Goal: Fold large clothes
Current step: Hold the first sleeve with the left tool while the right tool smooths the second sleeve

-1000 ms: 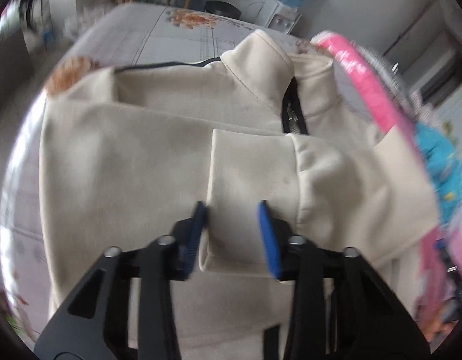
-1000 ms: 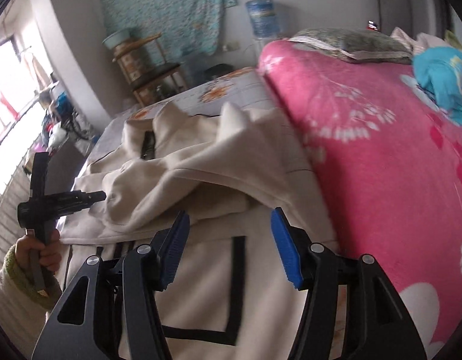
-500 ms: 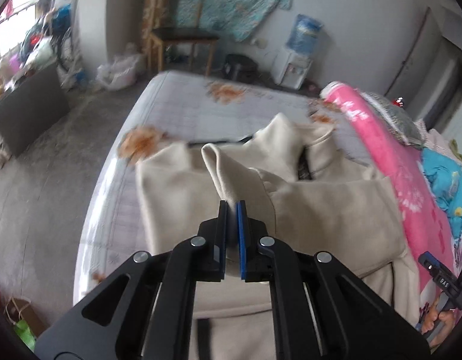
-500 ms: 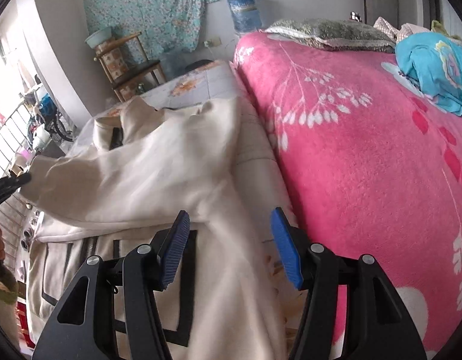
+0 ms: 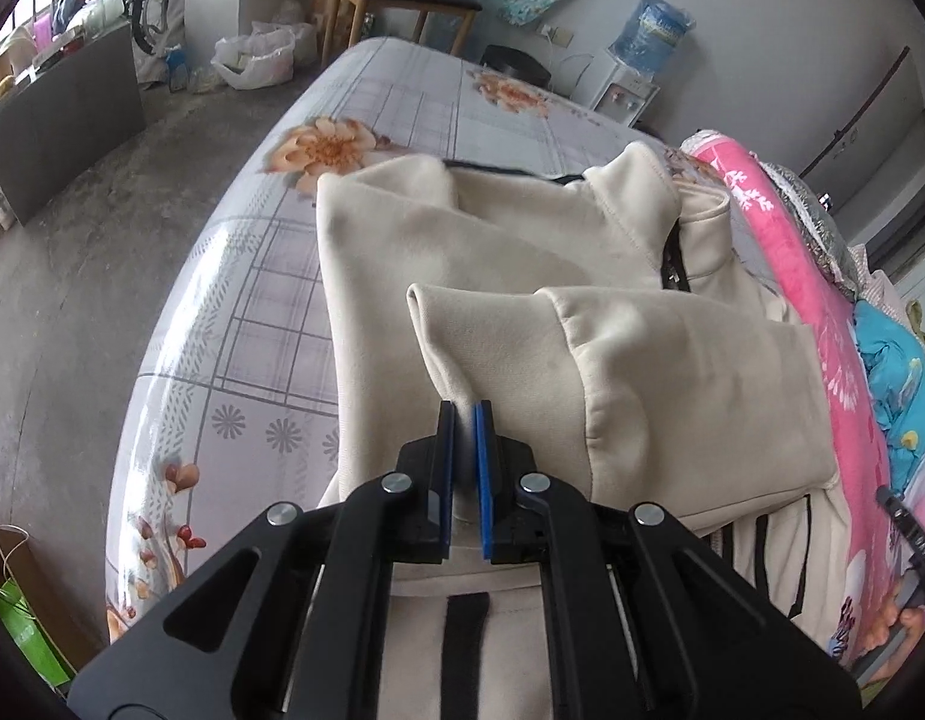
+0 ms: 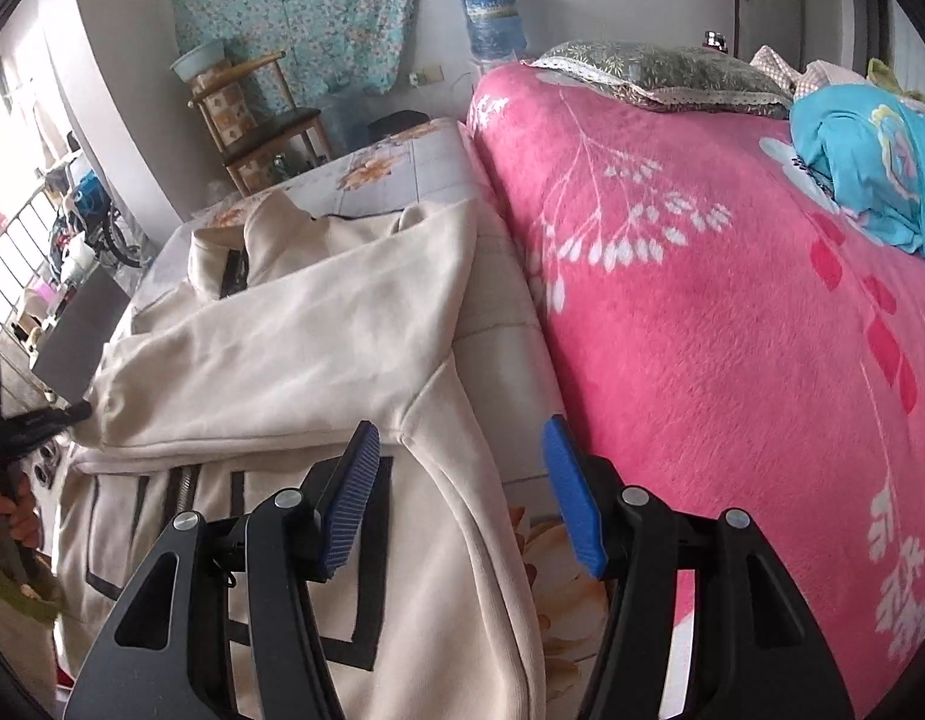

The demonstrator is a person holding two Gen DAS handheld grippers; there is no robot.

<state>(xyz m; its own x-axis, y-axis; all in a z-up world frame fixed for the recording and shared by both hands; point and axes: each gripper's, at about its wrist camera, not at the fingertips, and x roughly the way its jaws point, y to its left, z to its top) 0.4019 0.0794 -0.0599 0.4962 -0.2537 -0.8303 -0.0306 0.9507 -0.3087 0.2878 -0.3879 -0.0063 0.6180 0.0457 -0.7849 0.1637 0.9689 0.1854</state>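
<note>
Left gripper: lower centre of its frame, clamped on the sleeve cuff.
Right gripper: lower centre, fingers apart, holding nothing, above the jacket's edge.
Mattress: floral, under the garment.
Blanket: pink, right of frame.
Cream jacket: spread centre-left, sleeve drawn across the chest.

Left gripper clamped on the cuff of a cream jacket, sleeve drawn across the chest. Jacket spread on a floral bedsheet, collar upright beside the black zipper. Pink blanket along the right, water dispenser by the far wall.
</note>
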